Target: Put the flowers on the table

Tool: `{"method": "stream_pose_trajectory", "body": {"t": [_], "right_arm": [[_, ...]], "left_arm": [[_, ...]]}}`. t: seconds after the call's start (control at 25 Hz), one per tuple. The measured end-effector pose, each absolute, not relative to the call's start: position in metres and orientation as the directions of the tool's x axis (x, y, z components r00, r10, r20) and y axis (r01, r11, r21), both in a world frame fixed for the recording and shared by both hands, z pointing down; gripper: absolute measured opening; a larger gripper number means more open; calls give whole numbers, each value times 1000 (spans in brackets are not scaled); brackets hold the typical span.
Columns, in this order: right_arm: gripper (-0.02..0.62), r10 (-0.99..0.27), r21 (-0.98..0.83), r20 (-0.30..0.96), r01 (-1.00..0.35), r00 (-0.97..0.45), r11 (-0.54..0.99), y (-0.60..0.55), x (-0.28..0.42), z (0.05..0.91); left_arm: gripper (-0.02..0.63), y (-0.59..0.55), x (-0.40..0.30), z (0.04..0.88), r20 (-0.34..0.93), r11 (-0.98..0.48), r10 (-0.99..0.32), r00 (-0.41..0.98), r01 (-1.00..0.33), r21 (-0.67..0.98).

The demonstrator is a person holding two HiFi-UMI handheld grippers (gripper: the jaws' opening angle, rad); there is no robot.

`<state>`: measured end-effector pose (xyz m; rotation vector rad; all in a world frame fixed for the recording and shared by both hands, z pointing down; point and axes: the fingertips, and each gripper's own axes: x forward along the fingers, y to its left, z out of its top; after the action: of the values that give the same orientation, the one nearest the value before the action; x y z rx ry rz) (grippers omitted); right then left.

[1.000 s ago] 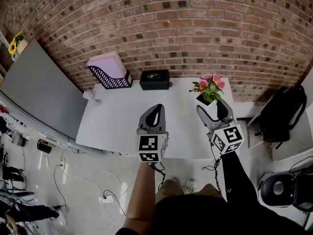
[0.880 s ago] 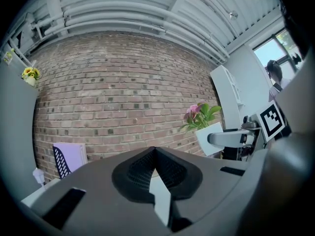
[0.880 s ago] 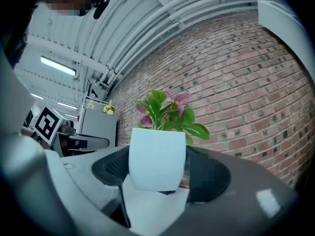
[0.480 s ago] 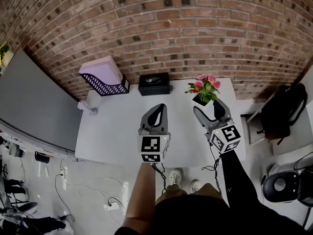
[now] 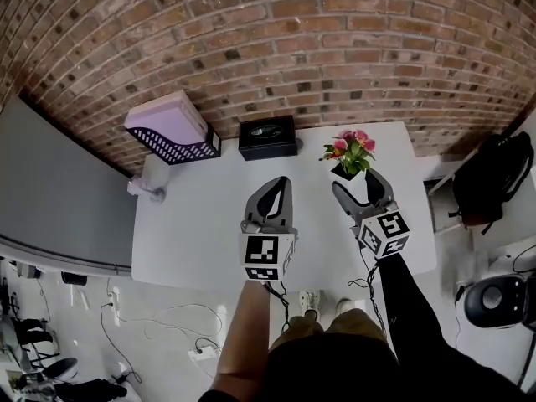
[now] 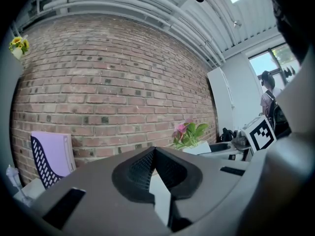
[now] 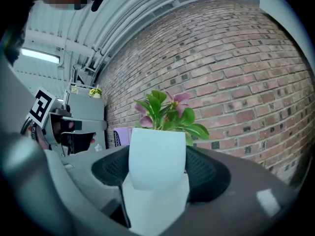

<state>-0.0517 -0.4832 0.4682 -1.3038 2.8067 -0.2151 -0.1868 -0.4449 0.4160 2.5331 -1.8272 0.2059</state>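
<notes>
Head view: flowers (image 5: 352, 146) in a small pot (image 5: 345, 172) stand over the far right part of the white table (image 5: 201, 224), close to the brick wall (image 5: 276, 48). A black box (image 5: 268, 136) and a purple file tray (image 5: 172, 128) lie farther left. The right gripper (image 5: 358, 181) has its jaws spread to either side of the pot, while the left gripper (image 5: 279, 182) hangs over the table's middle, well apart from it. Left gripper view: we see the jaws meeting at their tips with nothing between them, only bare table showing through the gap behind; the flowers (image 6: 187, 134) appear off to the right. Right gripper view: the white pot (image 7: 156, 154) fills the space between the jaws, and the ribbed pads (image 7: 209, 173) lie against both its sides with no gap showing. We cannot tell whether its base touches the table. We judge the pot light and rigid, but smooth-walled and tapering downward, so liable to slip through a loose grip. The stems and petals look soft and easily crushed. Hold belongs on the pot wall just below the rim, kept upright, never on the foliage.
</notes>
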Motion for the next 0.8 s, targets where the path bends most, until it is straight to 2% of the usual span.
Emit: {"method": "stream_pose_trajectory", "body": {"t": [0.8], "right_arm": [[337,-750,-123,242,-786,-615,605,-513,-98,604]], "left_arm": [[8,-473,-222,473,186,-356,-920,346,-934,-21]]}}
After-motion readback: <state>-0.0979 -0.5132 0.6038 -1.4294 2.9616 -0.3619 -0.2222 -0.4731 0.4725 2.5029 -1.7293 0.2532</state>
